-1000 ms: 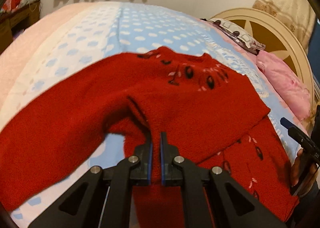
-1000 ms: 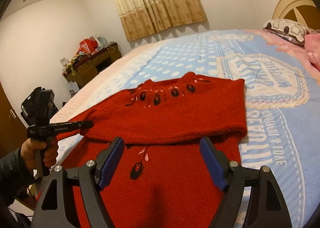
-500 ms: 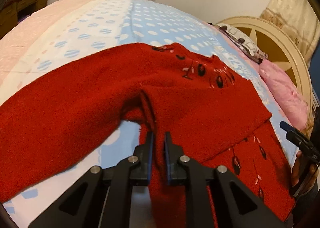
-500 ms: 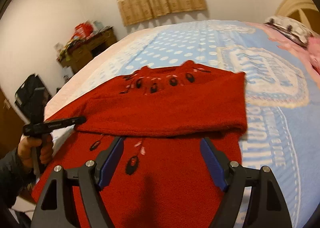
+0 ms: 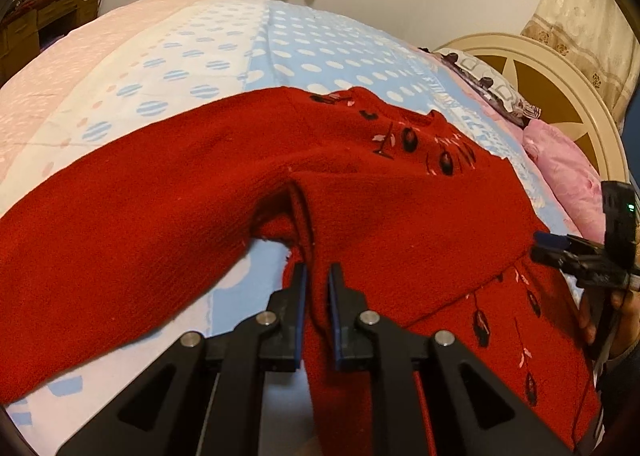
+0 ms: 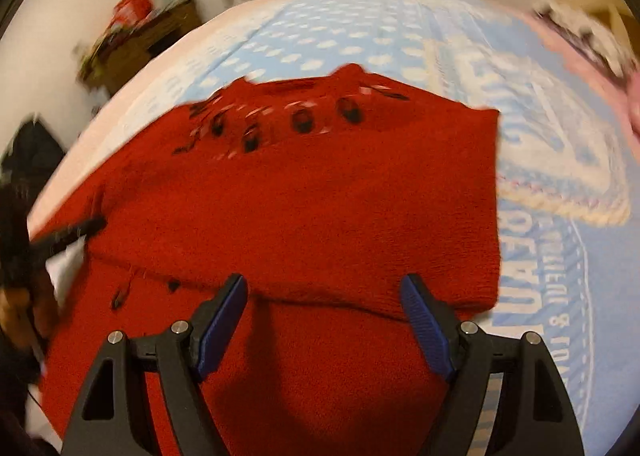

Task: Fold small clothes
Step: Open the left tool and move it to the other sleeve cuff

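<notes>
Two views are showing the same red sweater [image 5: 400, 224] from opposite sides of the bed [image 5: 320, 44]. From the left wrist camera, the left gripper [image 5: 317, 288] is sitting at the bottom centre of the frame with its two fingers drawn close together and a ridge of red knit standing up between them; the fabric is filling the narrow gap, so the claw is pinching the sweater at the edge near the underarm. Only this view is showing the long sleeve [image 5: 120, 240] sprawling across the lower left of the frame over the dotted blue and white cover, and only here are the round cream headboard [image 5: 560, 76] and the pink pillow [image 5: 568, 176] appearing sharply, at the upper right and right. At the right edge the right gripper [image 5: 560, 252] is poking in over the sweater's hem side, held in a hand [image 5: 624, 320].

From the right wrist camera, which is blurred, the right gripper [image 6: 324, 320] is sitting at the bottom centre with its blue-padded fingers [image 6: 222, 324] spread wide apart and nothing between them, hovering over the sweater [image 6: 300, 216]. This view is showing the straight folded edge down the right side of the garment, beside the large printed emblem [image 6: 560, 160] on the cover. At the left edge the left gripper [image 6: 92, 226] is touching the sweater's side.

Across both views the sweater is lying flat on the bed, its upper part doubled over the lower body, with dark oval motifs and pale stitching around the neckline at the top.
</notes>
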`<state>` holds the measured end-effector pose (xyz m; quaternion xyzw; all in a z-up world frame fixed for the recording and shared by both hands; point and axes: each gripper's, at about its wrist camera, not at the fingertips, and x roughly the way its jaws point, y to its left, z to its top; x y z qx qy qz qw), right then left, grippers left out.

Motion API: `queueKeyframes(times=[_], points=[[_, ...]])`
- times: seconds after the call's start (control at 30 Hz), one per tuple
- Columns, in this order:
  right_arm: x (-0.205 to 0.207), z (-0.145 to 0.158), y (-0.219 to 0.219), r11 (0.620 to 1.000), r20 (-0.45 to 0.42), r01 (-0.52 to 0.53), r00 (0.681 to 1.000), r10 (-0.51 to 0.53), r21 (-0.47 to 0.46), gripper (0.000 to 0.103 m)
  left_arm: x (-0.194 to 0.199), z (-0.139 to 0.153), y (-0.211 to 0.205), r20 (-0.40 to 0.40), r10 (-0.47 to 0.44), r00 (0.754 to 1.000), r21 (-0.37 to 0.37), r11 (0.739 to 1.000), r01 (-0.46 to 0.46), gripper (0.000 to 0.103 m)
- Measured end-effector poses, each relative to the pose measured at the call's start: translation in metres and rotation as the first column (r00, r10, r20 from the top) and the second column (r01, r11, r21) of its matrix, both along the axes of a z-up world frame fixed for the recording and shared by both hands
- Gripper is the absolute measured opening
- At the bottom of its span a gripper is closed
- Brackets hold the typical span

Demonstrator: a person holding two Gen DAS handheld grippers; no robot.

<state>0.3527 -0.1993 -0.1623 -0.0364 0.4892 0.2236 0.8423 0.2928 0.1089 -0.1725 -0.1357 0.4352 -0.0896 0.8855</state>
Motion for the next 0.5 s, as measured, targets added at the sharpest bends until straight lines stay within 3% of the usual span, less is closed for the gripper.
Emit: queueKeyframes(times=[0.17,0.23,0.33,0.43,0.5], points=[[-0.006,0.008,0.018,0.999,0.042,-0.032,0.999,0.032,0.018,0.079,-0.002,0.000,0.001,-0.002,0.010,1.000,0.003,1.000,-0.010,0.015],[-0.001,-0.011,0.035,0.998,-0.047,-0.059,0.997,0.059,-0.006,0.081,-0.003,0.000,0.002,-0.003,0.016,1.000,0.005,1.000,-0.016,0.015],[-0.012,-0.008,0.047,0.992,0.031,-0.095,0.995,0.098,-0.078,0.081,-0.005,0.001,0.005,-0.001,0.024,1.000,-0.001,1.000,-0.024,0.015],[-0.017,0.001,0.041,0.994,0.012,-0.100,0.995,0.100,0.040,0.081,-0.006,0.001,0.007,-0.004,0.046,0.999,0.014,0.999,-0.046,0.036],[-0.021,0.003,0.040,0.994,0.011,-0.089,0.996,0.088,0.057,0.081,-0.008,0.003,0.011,-0.002,0.057,0.998,0.000,0.998,-0.057,0.041]])
